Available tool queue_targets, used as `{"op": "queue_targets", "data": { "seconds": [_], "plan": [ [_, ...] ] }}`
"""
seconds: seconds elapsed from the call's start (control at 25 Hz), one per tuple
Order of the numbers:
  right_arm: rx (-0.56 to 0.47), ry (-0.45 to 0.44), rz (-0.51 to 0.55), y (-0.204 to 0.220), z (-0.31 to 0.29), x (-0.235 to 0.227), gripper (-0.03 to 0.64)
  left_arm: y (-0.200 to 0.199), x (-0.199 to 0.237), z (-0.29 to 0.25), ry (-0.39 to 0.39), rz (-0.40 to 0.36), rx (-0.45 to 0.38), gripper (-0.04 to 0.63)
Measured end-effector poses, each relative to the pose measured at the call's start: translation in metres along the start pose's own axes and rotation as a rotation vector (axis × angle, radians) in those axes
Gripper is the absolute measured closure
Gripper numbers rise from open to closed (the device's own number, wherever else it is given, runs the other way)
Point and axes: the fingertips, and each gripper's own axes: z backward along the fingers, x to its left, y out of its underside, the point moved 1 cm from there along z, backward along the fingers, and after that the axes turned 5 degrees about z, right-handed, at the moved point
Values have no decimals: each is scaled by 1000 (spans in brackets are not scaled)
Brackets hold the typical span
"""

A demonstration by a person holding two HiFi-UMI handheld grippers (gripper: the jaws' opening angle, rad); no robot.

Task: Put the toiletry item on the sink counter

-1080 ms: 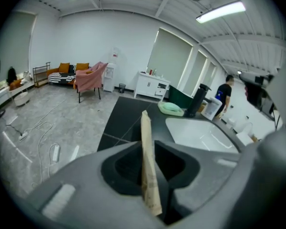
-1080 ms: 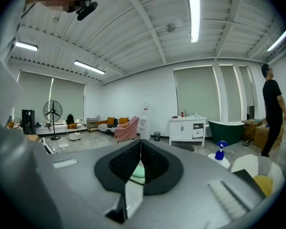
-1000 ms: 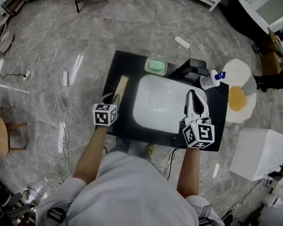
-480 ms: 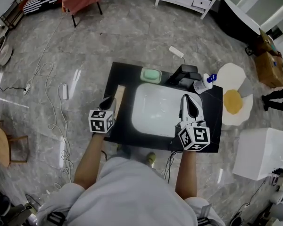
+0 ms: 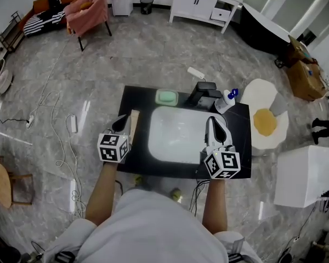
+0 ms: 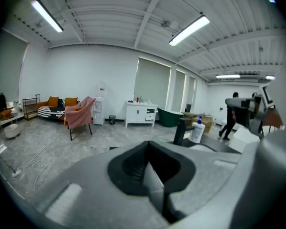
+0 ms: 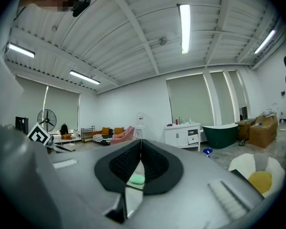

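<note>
Both your tools are clenched with nothing in them. The left gripper has its jaws pressed together, and so does the right gripper, where the slit between the pads shows only the green soap farther off.

The likeliest toiletry item, the pump bottle with the blue top, stands upright on the black counter at its upper right corner, just beside the dark faucet. A wooden piece lies along the counter's left strip, right by your left tips. I cannot tell what it is.

Judging by this, the placing looks done or nearly so, and the step in hand is to leave cleanly and check your work:

- **Right gripper:** It hangs over the right side of the white sink, pointing toward the upper part of the frame, where the faucet and bottle stand. Draw it back toward yourself rather than sweeping sideways, so that you don't knock the bottle, which is tall and looks easy to tip.
- **Left gripper:** Lift it straight up, clear of the wooden piece, so you don't nudge that off the counter's left edge.
- **If the bottle needs moving:** Open the jaws fully before you approach. Take it low on the body, not by the pump, set it flat and let go only once it stands by itself.
</note>
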Motion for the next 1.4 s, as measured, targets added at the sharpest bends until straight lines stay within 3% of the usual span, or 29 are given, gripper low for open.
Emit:
{"op": "queue_targets", "data": {
  "seconds": [0.72, 0.92, 1.4],
  "plan": [
    [-65, 27, -22, -17, 69, -11, 612, -93, -61, 81, 22, -117, -220, 598],
    [-55, 27, -14, -14, 85, -17, 612, -103, -76, 99, 20, -140, -270, 598],
    [-42, 35, 4, -16, 114, -25, 612, -110, -97, 121, 20, -146, -304, 598]
  ]
}}
